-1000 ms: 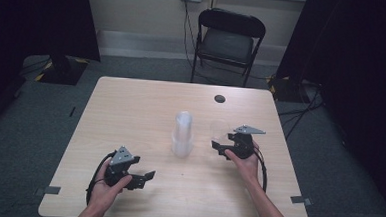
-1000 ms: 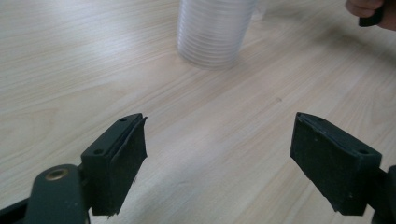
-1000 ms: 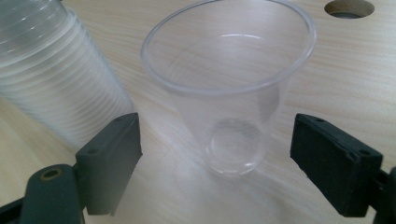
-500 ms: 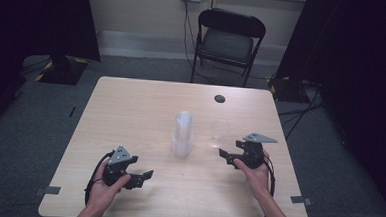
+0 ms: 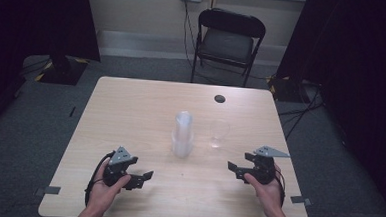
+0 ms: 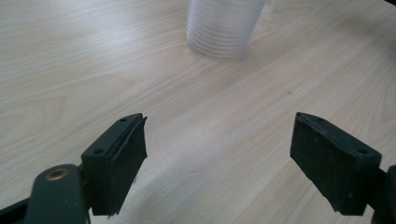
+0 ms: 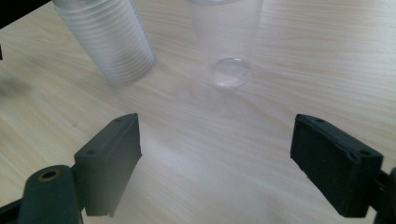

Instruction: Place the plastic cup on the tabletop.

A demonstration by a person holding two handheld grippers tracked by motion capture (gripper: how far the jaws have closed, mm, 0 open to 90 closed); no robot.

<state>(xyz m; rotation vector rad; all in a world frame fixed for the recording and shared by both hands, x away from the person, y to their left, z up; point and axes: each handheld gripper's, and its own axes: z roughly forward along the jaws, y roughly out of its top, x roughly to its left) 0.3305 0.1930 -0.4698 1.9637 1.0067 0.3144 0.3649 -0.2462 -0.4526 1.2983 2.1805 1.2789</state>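
Note:
A stack of clear plastic cups (image 5: 182, 134) stands upright at the middle of the wooden table (image 5: 131, 105). Just right of it stands a single clear cup (image 5: 218, 134), upright and alone. My left gripper (image 5: 146, 176) rests near the front left of the table, open and empty, pointing right toward the stack (image 6: 223, 28). My right gripper (image 5: 233, 168) is at the front right, open and empty, aimed at the single cup (image 7: 229, 42) and the stack (image 7: 105, 39).
A small dark round hole (image 5: 220, 98) sits near the table's far edge. A black folding chair (image 5: 227, 42) stands behind the table. Bits of tape (image 5: 51, 190) mark the floor by the front corners.
My right gripper has drawn back toward the front right of the table, leaving the single cup standing beside the stack. The left gripper has barely moved.

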